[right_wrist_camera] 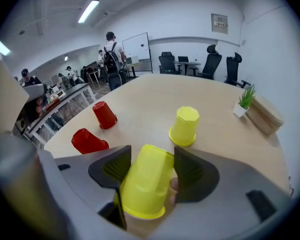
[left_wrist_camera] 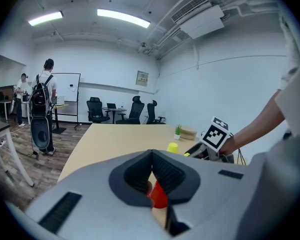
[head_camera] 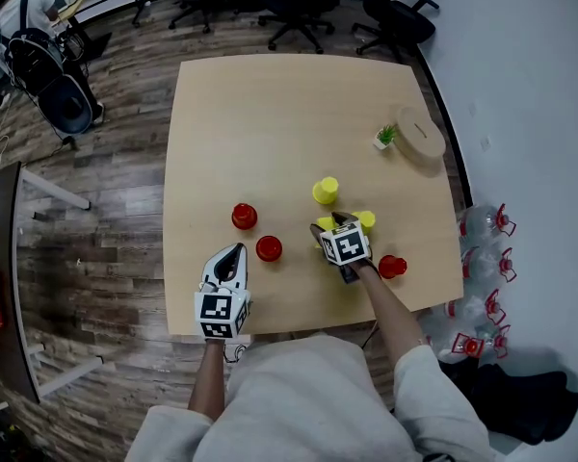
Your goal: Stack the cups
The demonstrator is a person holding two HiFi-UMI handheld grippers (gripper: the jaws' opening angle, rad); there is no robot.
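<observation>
Right gripper (right_wrist_camera: 151,160): jaws clamped on a yellow plastic cup (right_wrist_camera: 144,184), right of centre on the near half of the pale wooden table (head_camera: 270,104).
Left gripper (left_wrist_camera: 151,155): jaws together, nothing held, over the table's near edge at left.
Second yellow cup (right_wrist_camera: 185,126): upside down, just beyond the held one.
Third yellow cup (head_camera: 366,219): just right of the right gripper.
Red plastic cups: far red cup (head_camera: 244,217) and near red cup (head_camera: 268,248) between the grippers; right red cup (head_camera: 392,267) near the table's right corner.
</observation>
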